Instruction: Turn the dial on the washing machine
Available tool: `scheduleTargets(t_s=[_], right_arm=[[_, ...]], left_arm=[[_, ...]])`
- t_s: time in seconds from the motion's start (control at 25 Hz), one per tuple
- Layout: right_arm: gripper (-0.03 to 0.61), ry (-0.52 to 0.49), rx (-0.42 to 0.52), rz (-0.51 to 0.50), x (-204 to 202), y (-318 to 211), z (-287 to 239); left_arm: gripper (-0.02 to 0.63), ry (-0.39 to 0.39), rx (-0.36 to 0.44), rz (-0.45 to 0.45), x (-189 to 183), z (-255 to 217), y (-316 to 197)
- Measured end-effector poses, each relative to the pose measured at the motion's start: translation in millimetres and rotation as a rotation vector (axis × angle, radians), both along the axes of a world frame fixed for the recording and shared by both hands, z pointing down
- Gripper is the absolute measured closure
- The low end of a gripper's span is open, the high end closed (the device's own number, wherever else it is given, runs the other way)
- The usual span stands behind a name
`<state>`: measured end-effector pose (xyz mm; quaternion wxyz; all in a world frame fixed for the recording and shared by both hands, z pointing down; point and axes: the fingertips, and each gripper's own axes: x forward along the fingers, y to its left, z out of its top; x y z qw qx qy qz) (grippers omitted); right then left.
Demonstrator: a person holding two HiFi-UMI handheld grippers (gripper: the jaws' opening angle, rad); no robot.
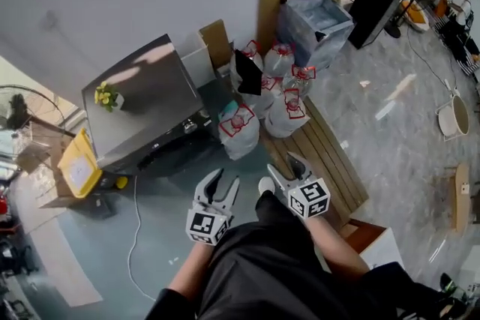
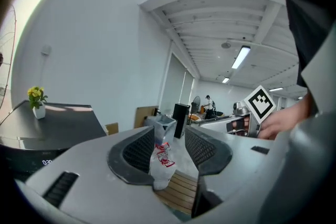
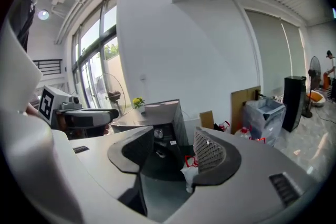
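- washing machine (image 1: 142, 105): on floor by the wall edge, left of bags (image 1: 240, 133); dial (image 3: 158, 133) on its front panel, untouched.
- left tool (image 1: 225, 177): jaws spread, empty, well clear of machine.
- right tool (image 1: 283, 165): jaws spread, empty.

Daylight from windows (image 3: 97, 68) at the left and a ceiling lamp (image 2: 242, 56) light the room brightly, pale glare lies on top of the washing machine (image 1: 150, 86), and both gripper views bulge and darken at their edges.
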<state>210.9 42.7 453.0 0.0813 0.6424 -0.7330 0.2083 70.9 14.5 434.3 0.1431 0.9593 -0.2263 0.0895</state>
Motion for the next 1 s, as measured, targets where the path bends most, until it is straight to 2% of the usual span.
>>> scheduleTargets(t_s=[0.24,0.4,0.64,0.84,1.0], right_arm=[[0.369,-0.05,-0.024,-0.081,12.6,-31.6,7.1],[0.37,-0.056,-0.031,-0.189,6.9,-52.6,15.5],[0.369,-0.063,-0.03,-0.294,14.1,-95.4,15.7],[0.37,-0.064,-0.022,-0.378,17.2,-121.5,13.2],[0.368,-0.049,-0.023,-0.441,17.1,-134.7,17.7]], left_arm=[[0.456,-0.015,0.007,-0.109,18.5,-5.7,-34.0],[0.456,-0.033,0.012,-0.2,20.6,-2.6,-52.3],[0.451,-0.05,0.004,-0.33,15.8,-1.6,-76.6],[0.446,-0.116,0.039,-0.381,15.9,2.0,-93.4],[0.445,-0.062,-0.02,-0.491,8.4,7.5,-116.9]])
